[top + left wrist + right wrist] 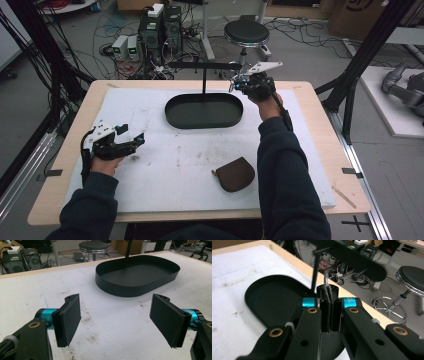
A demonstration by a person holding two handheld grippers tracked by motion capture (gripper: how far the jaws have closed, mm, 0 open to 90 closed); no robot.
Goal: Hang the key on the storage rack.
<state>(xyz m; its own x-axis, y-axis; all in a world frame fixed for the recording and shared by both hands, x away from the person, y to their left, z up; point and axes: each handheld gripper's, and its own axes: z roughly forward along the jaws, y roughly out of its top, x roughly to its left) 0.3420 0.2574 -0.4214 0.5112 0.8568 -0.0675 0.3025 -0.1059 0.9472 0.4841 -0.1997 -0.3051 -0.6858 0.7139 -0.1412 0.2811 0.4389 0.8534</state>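
Your right claw's own view shows a thin, clear sliver (326,277) pinched in your right claw (329,290), raised at twelve o'clock above the black tray (204,111). The high view adds a brown pouch (235,174) at five o'clock. Your left claw (115,322) stands wide, holding nothing, over the table (175,160).

The right hand-held gripper (234,85) is raised beside the black stand's crossbar (200,65).
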